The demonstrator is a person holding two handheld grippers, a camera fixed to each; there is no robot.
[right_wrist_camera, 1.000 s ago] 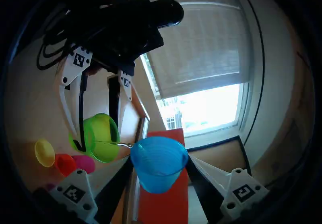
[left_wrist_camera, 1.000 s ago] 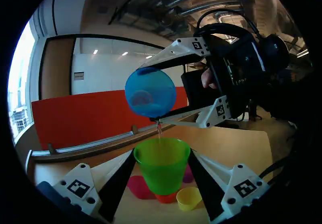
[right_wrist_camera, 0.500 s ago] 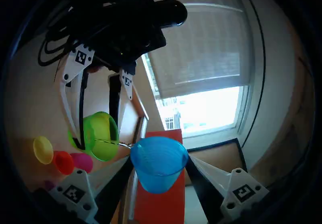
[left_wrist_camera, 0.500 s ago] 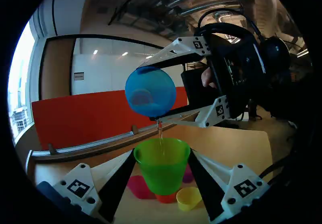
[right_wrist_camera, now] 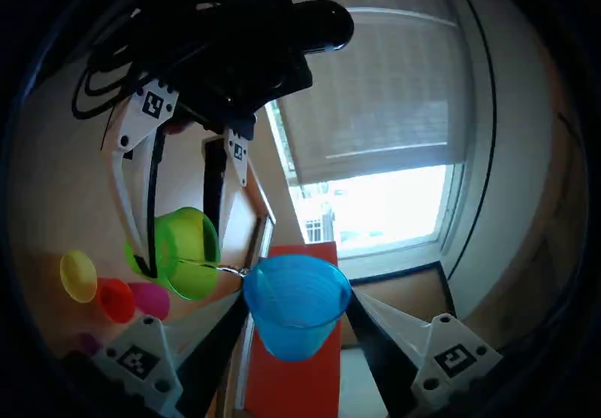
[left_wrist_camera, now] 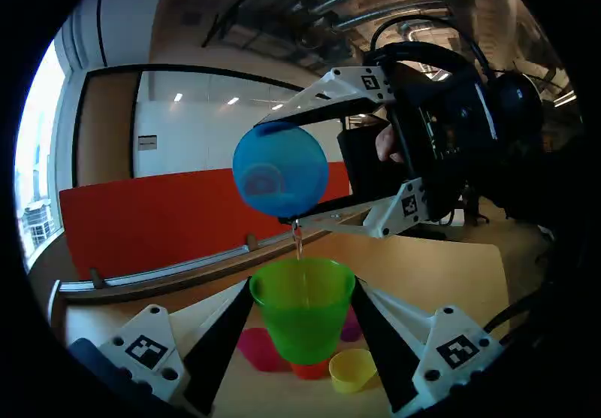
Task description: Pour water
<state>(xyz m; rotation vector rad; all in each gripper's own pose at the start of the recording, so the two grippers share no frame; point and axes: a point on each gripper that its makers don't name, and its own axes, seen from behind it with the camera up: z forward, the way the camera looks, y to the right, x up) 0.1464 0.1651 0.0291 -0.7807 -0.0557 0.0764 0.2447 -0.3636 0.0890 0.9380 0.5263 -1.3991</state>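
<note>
Blue cup: You hold the blue cup (left_wrist_camera: 280,170) in the air with the right gripper (right_wrist_camera: 297,300). Its fingers pinch the wall from opposite sides. The cup is tipped steeply, its lip just above the green cup.
Green cup: The green cup (left_wrist_camera: 303,309) stands upright between the fingers of the left gripper (left_wrist_camera: 301,299), which press on both sides below the rim. You cannot tell whether its base touches the surface (left_wrist_camera: 421,268).
Water: A thin stream (left_wrist_camera: 297,241) falls from the blue lip into the green mouth.
Handling: Both cups look like light, thin, smooth plastic, likely to flex or slip under a hard squeeze. Grip mid-wall, firmly but gently. The green one probably grows heavier as it fills.
Obstacles: A yellow cup (left_wrist_camera: 351,369), an orange cup (left_wrist_camera: 309,369) and a pink cup (left_wrist_camera: 259,346) sit on the surface just behind the green cup.
Open room: Bare surface stretches towards its far right corner. A red panel (left_wrist_camera: 158,222) backs the far edge.
</note>
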